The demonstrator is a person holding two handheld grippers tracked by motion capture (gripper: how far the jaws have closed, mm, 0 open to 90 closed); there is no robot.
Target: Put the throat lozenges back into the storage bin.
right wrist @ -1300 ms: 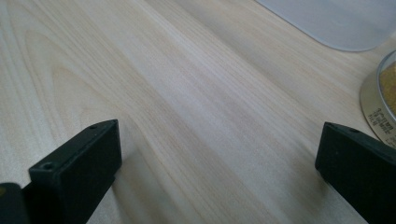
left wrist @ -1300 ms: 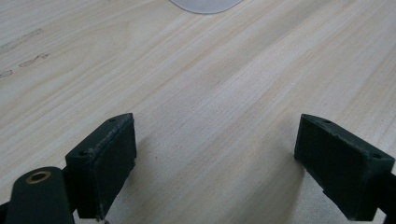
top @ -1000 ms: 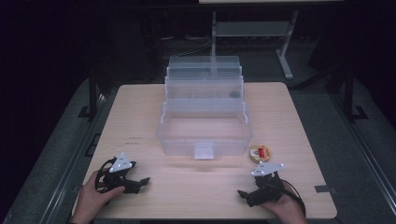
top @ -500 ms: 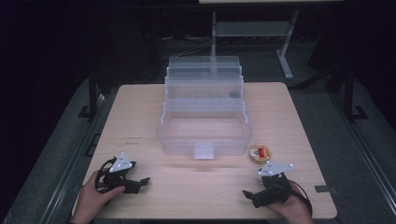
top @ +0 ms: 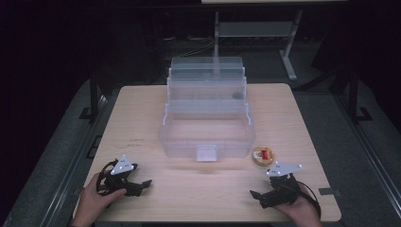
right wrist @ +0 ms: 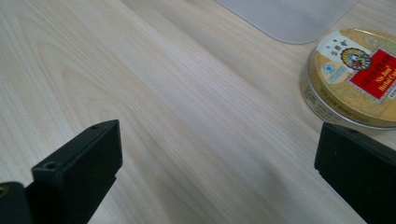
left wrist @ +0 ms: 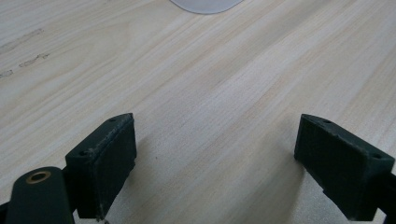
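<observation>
One tin [top: 262,155], one clear box [top: 207,127], two grippers, jaws apart.

Count: 1 desk [top: 142,118], 1 clear tiered box [top: 207,113], 1 round tin [top: 263,156], 2 tools: left [top: 137,185], right [top: 265,197].

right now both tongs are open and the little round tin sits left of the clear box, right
Not quite. The round tin sits at the right front corner of the clear box, as the high view shows. Both the left tongs and right tongs are open.
</observation>
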